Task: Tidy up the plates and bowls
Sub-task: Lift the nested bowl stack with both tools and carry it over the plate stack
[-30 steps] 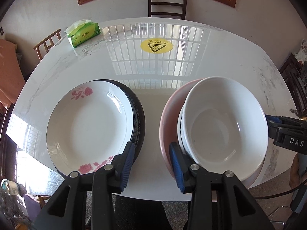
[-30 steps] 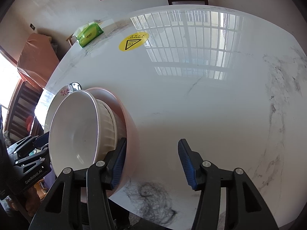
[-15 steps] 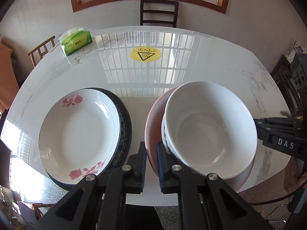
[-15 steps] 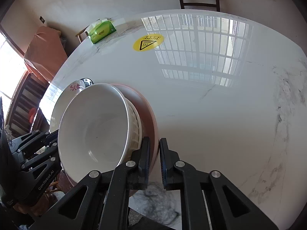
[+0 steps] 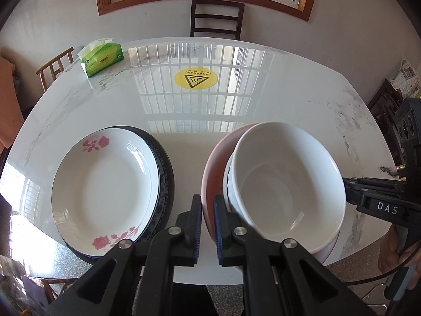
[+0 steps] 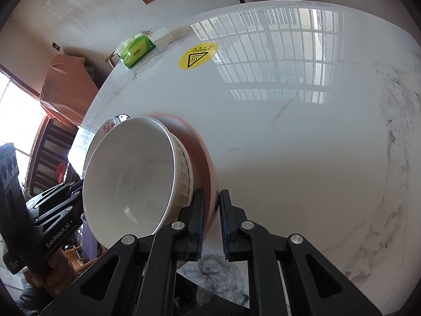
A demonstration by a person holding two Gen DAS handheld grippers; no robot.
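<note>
Left gripper [image 5: 208,212]: clenched on near-left rim of wide pink ceramic bowl [image 5: 213,168]; we see its blue pads pinching that rim
Left view, bowls: white ribbed ceramic bowl [image 5: 286,181] nested inside pink bowl, both at near-right part of glossy white marble table [image 5: 263,100]
Left view, plates: white rose-pattern plate [image 5: 105,189] stacked on dark blue-rimmed plate [image 5: 167,173], just left of pink bowl, not touching it
Left view, far side: green tissue pack [image 5: 101,58], round yellow warning sticker [image 5: 196,78], dark wooden chair [image 5: 217,18] behind table
Left view, right edge: right gripper [image 5: 350,187] comes in at bowls' far-right rim
Right gripper, own view [image 6: 211,212]: clamped on pink bowl's rim, we see one pad inside and one outside
Right view, bowls: white bowl sits in pink bowl, near table's front edge
Right view, left side: left gripper's black body at bowls' opposite rim, a hand [image 6: 39,276] under it; rose plate only partly visible behind bowls
</note>
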